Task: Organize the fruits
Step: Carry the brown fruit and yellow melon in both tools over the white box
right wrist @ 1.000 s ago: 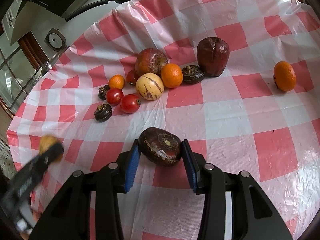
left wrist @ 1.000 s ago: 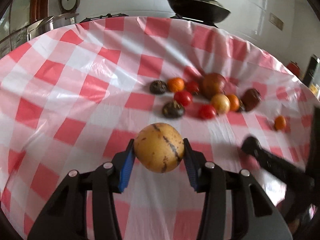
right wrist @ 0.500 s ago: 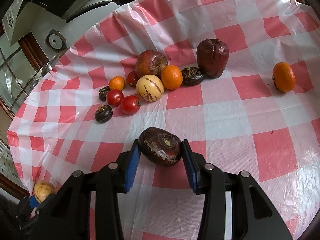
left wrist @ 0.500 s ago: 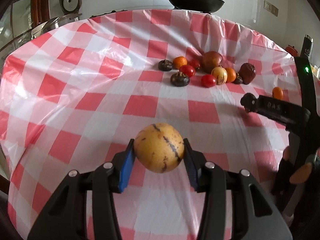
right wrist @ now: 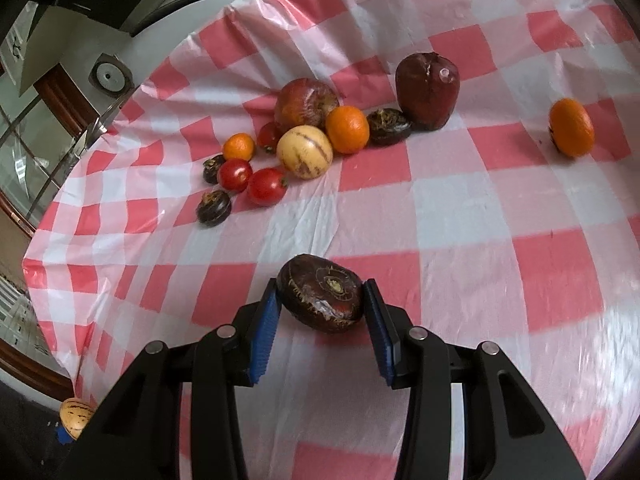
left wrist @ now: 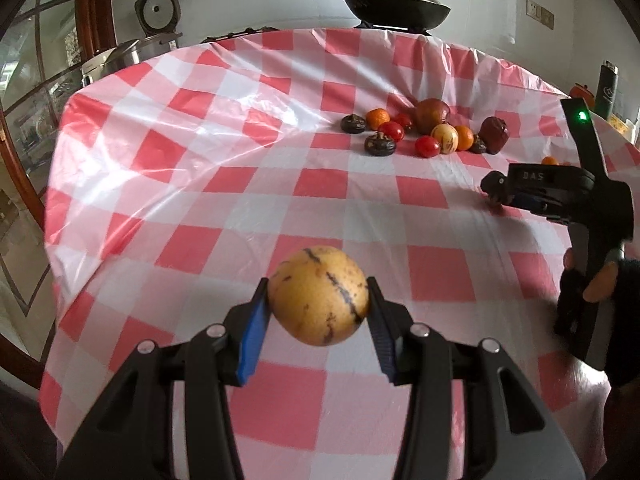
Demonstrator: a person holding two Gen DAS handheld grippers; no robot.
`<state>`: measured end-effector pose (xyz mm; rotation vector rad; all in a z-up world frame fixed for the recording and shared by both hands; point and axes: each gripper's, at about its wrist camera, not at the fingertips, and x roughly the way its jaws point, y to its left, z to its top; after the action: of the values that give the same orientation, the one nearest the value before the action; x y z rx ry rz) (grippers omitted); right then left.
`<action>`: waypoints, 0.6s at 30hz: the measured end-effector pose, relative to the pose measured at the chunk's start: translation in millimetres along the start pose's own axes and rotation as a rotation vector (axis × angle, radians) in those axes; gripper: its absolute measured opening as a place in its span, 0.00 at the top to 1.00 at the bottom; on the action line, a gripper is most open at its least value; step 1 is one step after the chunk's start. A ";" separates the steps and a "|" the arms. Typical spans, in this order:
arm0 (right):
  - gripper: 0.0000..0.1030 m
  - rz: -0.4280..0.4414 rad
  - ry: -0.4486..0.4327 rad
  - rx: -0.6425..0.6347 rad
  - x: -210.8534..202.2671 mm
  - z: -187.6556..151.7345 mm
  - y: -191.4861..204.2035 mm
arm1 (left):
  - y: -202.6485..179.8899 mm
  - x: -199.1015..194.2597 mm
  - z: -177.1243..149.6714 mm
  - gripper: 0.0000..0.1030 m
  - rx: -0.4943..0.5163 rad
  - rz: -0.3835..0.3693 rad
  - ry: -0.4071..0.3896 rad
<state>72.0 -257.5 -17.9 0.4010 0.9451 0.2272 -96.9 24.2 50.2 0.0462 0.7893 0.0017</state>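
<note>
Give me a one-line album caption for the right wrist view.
Right gripper clamps a dark brown water chestnut above the red-checked tablecloth, facing a fruit cluster and a lone orange.

Desk: covered with a red-and-white checked plastic cloth.
On it: a cluster of fruit; one orange well apart.

I'm seeing three oranges, three tomatoes, four water chestnuts, two striped melons, two dark red fruits.
</note>
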 end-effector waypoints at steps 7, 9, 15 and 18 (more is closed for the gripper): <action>0.59 0.067 0.013 -0.072 -18.0 -39.7 51.2 | 19.4 -6.6 -17.4 0.55 -0.018 0.006 0.016; 0.59 0.075 0.011 -0.120 -24.8 -50.2 72.2 | 28.3 -7.8 -24.1 0.55 -0.031 0.009 0.024; 0.59 0.125 0.031 -0.247 -43.9 -89.5 128.0 | 58.7 -24.5 -42.9 0.55 -0.077 0.018 0.011; 0.59 0.179 0.051 -0.338 -55.7 -119.3 162.1 | 77.8 -41.6 -56.3 0.55 -0.092 0.031 -0.007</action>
<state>-60.1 -103.3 30.8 0.1679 0.9010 0.5539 -164.9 103.5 43.4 -0.0286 0.7804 0.0672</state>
